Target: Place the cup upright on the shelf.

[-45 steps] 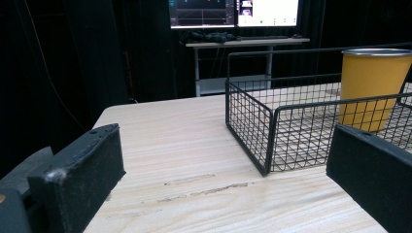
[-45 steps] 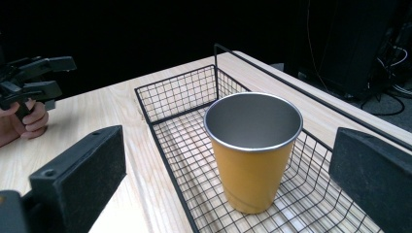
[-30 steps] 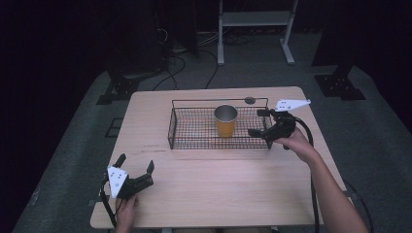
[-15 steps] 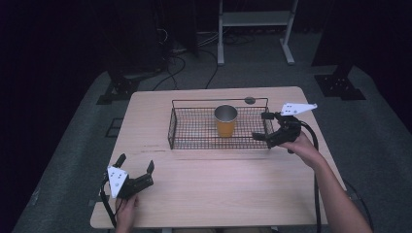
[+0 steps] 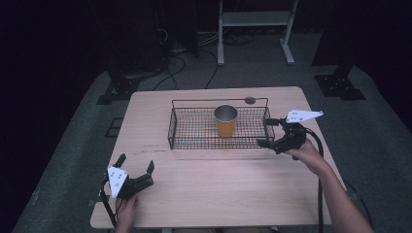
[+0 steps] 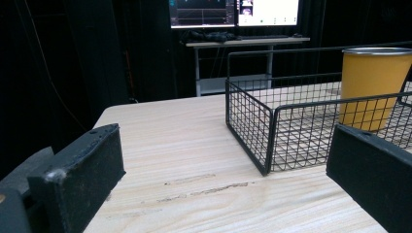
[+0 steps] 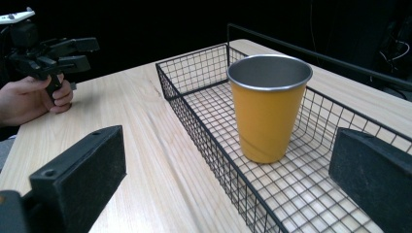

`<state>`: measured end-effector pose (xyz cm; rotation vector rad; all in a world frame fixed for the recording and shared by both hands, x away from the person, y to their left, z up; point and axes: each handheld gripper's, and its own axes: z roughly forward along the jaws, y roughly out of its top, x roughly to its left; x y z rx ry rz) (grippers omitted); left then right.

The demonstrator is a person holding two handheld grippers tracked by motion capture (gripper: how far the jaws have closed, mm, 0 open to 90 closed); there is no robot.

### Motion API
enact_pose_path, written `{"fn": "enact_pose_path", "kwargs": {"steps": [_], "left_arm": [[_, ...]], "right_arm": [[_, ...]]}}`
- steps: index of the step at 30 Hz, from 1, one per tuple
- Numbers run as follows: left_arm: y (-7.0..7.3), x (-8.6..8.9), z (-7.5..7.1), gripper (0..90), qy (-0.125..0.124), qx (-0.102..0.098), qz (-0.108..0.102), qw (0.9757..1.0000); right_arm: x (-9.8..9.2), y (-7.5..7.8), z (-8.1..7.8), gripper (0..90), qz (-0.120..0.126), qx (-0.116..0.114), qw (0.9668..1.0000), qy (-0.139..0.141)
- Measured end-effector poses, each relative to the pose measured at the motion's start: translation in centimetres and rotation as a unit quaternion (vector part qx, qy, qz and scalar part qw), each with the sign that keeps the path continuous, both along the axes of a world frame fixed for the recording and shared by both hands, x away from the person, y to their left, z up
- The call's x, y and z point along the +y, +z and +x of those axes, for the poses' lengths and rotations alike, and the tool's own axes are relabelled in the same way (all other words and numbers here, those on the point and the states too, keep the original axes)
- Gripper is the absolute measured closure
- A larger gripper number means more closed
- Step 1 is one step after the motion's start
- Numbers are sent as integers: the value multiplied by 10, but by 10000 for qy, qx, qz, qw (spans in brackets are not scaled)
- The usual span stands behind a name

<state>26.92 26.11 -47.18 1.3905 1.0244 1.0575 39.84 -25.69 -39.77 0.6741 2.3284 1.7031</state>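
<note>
The yellow cup [image 5: 226,121] stands upright inside the black wire basket [image 5: 194,130], toward the basket's right half and near its back wall — metal rim up, its steel inside showing at the rim. In the right gripper view the cup [image 7: 268,107] sits between the two black jaws and beyond them, its base resting on the basket's mesh floor [image 7: 311,194], not touched by either jaw.

The right claw [image 5: 266,132] is at the basket's right end, level with the cup and a short way to its right. Its jaws stand wide apart and hold nothing; one reaches toward the basket's near right corner, the other over the right end wall. The person's right hand [image 5: 303,151] grips it from behind, a cable trailing back along the forearm.

The basket rests on the far middle of the pale wooden desk [image 5: 218,194]. A small dark round thing [image 5: 249,100] lies on the desk just behind the basket's back rail.

The left claw [image 5: 134,165] is well apart from all this, at the desk's near left corner, held low in the person's left hand [image 5: 126,208]. Its jaws are also spread wide and empty — in the left gripper view the basket's corner [image 6: 265,145] and the cup [image 6: 371,87] show far ahead, to the right between them.
</note>
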Motion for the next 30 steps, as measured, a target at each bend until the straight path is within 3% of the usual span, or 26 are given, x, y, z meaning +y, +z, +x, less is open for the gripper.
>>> {"fn": "enact_pose_path", "kwargs": {"steps": [3,22,30], "left_arm": [[0,0,0,0,-3,2,-2,10000],[0,0,0,0,-9,1,14,10000],[0,0,0,0,-2,8,34,10000]], "right_arm": [[-3,-2,-5,0,84,6,10000,4],[-7,-13,-27,0,-68,-3,9999,118],[-18,-18,-38,0,-61,-4,10000,44]]}}
